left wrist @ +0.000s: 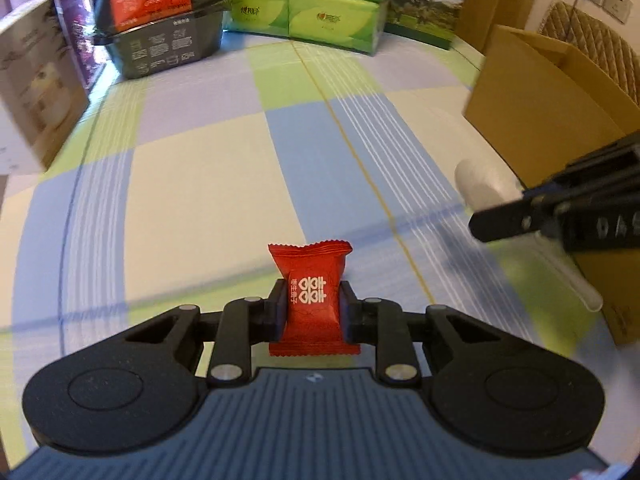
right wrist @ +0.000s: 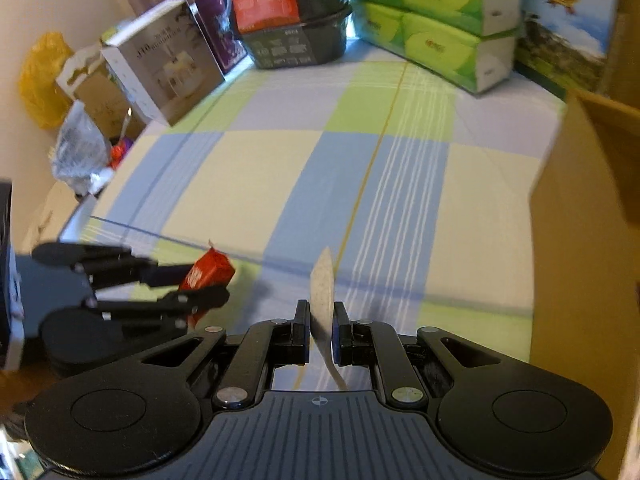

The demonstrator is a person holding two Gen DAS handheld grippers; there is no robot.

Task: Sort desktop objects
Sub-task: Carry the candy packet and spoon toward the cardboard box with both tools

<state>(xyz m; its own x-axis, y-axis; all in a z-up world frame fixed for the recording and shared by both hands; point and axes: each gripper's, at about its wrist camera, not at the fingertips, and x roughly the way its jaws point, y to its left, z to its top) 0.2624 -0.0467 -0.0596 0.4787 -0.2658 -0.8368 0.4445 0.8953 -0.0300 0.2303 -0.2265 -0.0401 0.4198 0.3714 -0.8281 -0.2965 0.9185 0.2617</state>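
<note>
Left tool (left wrist: 313,312) clamps light, crinkly red foil candy packet (left wrist: 310,300) mid-body; right tool (right wrist: 321,330) pinches thin stiff pale spoon (right wrist: 322,300) edge-on.

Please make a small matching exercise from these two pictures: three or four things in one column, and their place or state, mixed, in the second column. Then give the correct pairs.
1. red candy packet
2. white spoon
3. cardboard box
4. green tissue packs

a. stacked at the far edge of the table
b. held in the left gripper
c. stands open at the right
d. held in the right gripper

Pairs: 1-b, 2-d, 3-c, 4-a
</note>
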